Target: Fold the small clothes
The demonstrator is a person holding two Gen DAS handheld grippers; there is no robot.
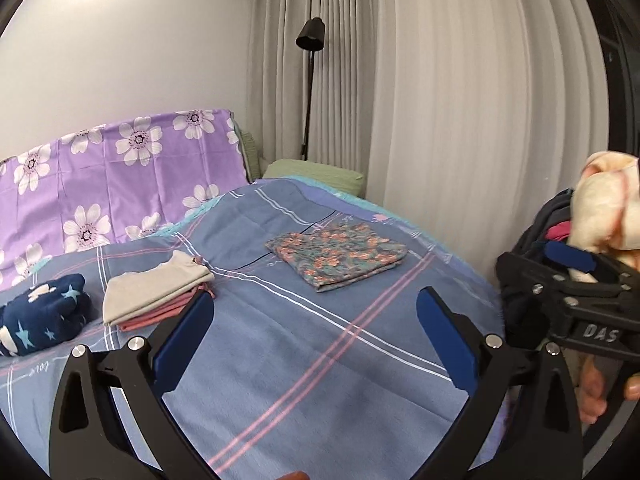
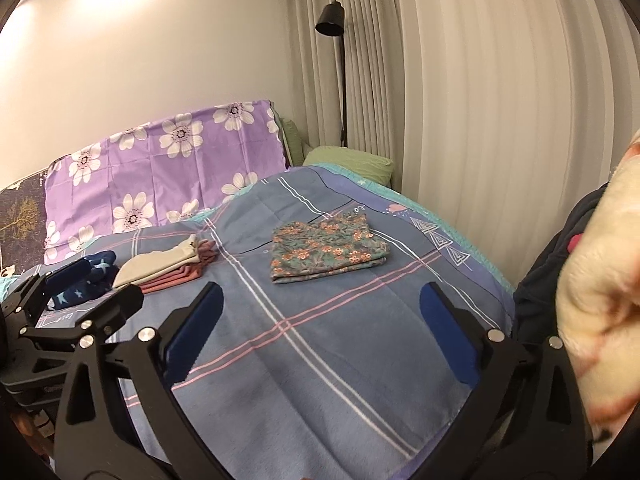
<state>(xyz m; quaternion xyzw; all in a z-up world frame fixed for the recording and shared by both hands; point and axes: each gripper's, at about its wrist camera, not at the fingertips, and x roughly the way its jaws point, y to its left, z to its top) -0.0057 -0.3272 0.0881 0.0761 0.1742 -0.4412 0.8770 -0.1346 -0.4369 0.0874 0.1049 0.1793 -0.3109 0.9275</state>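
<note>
Blue-grey checked bedspread fills the foreground, and both grippers hover over a bare stretch of it with nothing between their fingers. The left gripper is spread wide; in its own view the right gripper shows the same, jaws apart and holding nothing.

Three lots look done already. The floral folded cloth lies flat ahead and a touch right of centre, long axis running left to right. Off to the left sits the beige and pink stack, and just beyond it the navy star-print bundle, right beside the stack.

The next piece, by the look of it, is over on the right: a heap of unfolded clothes, dark fabric with a cream fleecy garment bulging on top, at the bed's right edge. That heap lies hard to the right of both grippers, and the right gripper is clearly the nearer, the cream fleece almost against its right finger. The left gripper is further off, with the right gripper's body between it and the pile.

Nothing blocks the reach rightward. The clear patch in front should take the spread-out garment, though the floral cloth sits near enough to be nudged. Behind: purple flowered cover, green pillow, black lamp, pale curtain
</note>
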